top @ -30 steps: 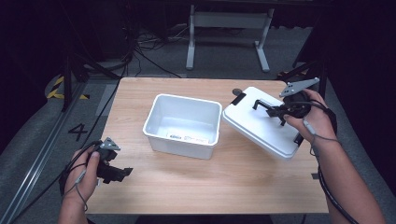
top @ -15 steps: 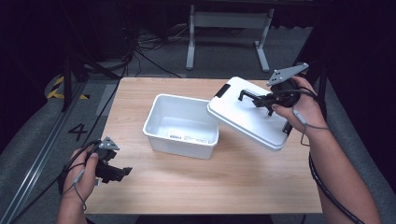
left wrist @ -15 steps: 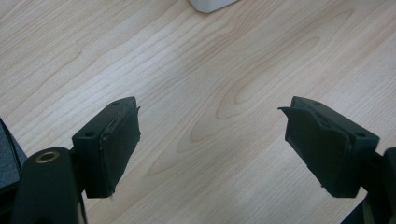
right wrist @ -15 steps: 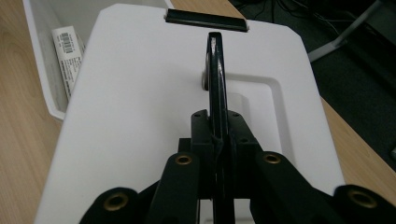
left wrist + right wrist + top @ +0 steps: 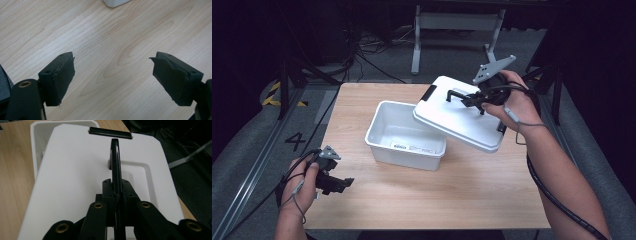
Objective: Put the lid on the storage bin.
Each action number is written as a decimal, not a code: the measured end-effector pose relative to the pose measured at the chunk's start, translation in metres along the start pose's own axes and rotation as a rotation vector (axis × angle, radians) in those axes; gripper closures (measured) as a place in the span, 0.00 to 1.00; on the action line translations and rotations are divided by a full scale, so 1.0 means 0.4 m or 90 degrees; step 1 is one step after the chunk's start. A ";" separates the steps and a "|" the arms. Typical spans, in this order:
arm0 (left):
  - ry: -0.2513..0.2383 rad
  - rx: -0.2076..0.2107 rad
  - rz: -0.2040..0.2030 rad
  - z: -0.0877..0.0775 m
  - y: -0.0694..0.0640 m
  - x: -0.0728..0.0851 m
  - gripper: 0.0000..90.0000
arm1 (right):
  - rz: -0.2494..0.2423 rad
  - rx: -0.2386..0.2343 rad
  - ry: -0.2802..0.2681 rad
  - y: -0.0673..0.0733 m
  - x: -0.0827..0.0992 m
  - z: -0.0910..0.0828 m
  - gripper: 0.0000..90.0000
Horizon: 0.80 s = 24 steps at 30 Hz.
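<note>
Above white bin (image 5: pixel 404 137), lid (image 5: pixel 457 120) in right gripper (image 5: pixel 468 100)

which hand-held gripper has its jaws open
The left hand-held gripper, low over the bare wooden table; the right hand-held gripper is clamped on the white lid's black handle.

Light wooden table (image 5: pixel 472 200), grain running left to right, bare along the near edge. Grey carpeted floor (image 5: pixel 257 145) around it. Far of the table: pale metal stand (image 5: pixel 457 22) with two splayed feet. Loose black cables (image 5: pixel 362 55) on the floor at far left. Yellow-and-black hazard tape (image 5: pixel 274 95) left of the table's far corner. Black numeral 4 (image 5: pixel 294 141) marked on the floor just left of the table. Metal floor rail (image 5: pixel 242 185) runs diagonally at near left. Background dark, detail unreadable
</note>
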<state>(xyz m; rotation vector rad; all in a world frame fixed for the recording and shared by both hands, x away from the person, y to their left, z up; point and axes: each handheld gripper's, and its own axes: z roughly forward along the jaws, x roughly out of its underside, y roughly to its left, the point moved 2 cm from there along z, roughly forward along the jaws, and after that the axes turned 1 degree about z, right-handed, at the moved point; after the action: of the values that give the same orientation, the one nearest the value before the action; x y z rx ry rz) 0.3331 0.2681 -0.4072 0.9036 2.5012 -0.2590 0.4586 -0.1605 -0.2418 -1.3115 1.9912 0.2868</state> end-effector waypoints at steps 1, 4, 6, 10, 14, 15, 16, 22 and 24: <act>-0.001 -0.004 0.002 -0.001 0.002 0.000 0.20 | -0.006 -0.006 -0.001 0.003 -0.010 0.008 0.94; 0.000 -0.009 -0.013 -0.005 0.006 0.003 0.20 | -0.018 -0.022 -0.002 0.015 -0.039 0.031 0.94; -0.004 -0.011 -0.023 -0.006 0.008 0.005 0.21 | -0.028 -0.031 -0.005 0.022 -0.055 0.047 0.94; -0.007 -0.013 -0.031 -0.007 0.011 0.009 0.21 | -0.040 -0.044 -0.003 0.035 -0.081 0.079 0.94; -0.008 -0.013 -0.034 -0.008 0.011 0.016 0.21 | -0.051 -0.055 0.000 0.047 -0.104 0.113 0.94; -0.010 -0.012 -0.038 -0.009 0.011 0.018 0.21 | -0.054 -0.059 -0.001 0.050 -0.111 0.124 0.94; -0.010 -0.012 -0.039 -0.010 0.013 0.022 0.21 | -0.056 -0.063 -0.001 0.053 -0.115 0.130 0.94; -0.014 -0.019 -0.052 -0.019 0.015 0.037 0.21 | -0.075 -0.087 -0.004 0.071 -0.139 0.183 0.94; -0.012 -0.020 -0.053 -0.021 0.015 0.042 0.21 | -0.080 -0.099 -0.005 0.078 -0.145 0.204 0.94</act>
<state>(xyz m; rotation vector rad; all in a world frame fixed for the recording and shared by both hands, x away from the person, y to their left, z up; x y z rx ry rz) 0.3226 0.2848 -0.4082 0.7813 2.5226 -0.2530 0.4804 -0.0613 -0.2672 -1.5240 1.9018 0.3927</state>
